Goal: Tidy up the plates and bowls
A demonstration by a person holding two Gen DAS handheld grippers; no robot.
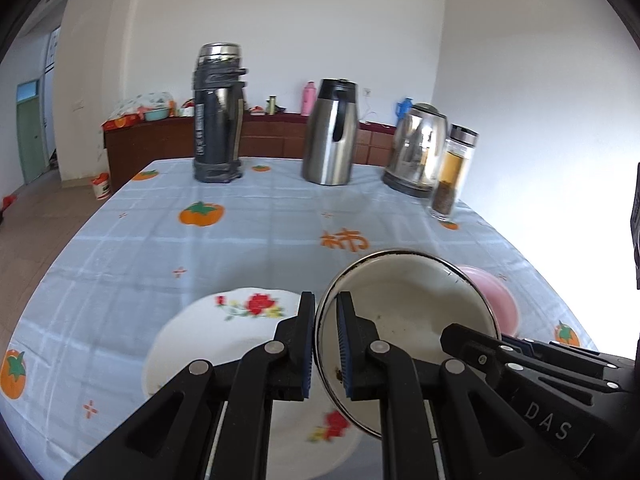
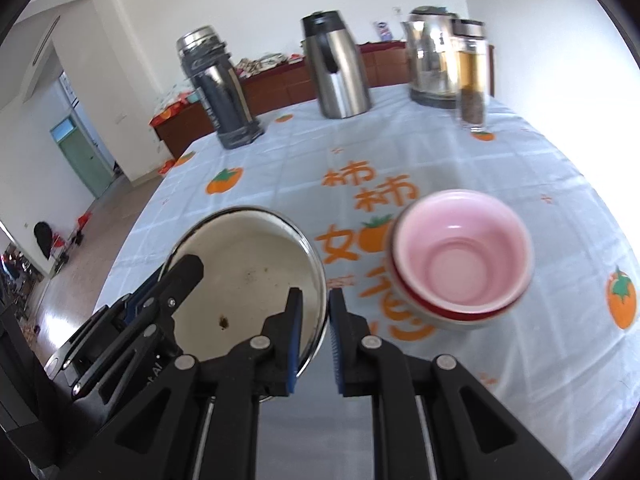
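**Both grippers clamp one enamel bowl over the table**

Left wrist view: the left gripper (image 1: 325, 344) reaches up from the bottom edge, pointing forward and downward over the table. Its jaws stand narrow, pinched on the left rim of the white enamel bowl (image 1: 408, 320), one blue-padded finger outside the wall and one inside. The bowl sits right of centre in the lower half of the frame, tilted, its dark rim showing, with brown specks on the inside. At lower right the right gripper (image 1: 472, 340) comes in from the frame's edge and bites the bowl's opposite rim; the letters "DAS" can be read on its black body. Below and left of the bowl lies a white plate (image 1: 224, 332) with red flowers, on the blue checked tablecloth (image 1: 160, 240). A pink bowl (image 1: 500, 304) peeks out behind the enamel bowl at right. Orange Chinese characters are printed on the cloth at centre.

Right wrist view: the right gripper (image 2: 314, 344) rises from the bottom centre, its jaws narrow on the bowl's right rim. The enamel bowl fills the lower left; the left gripper holds its far rim at left. The pink bowl, stacked in a red-rimmed one, stands at centre right, apart. More orange characters run between them.
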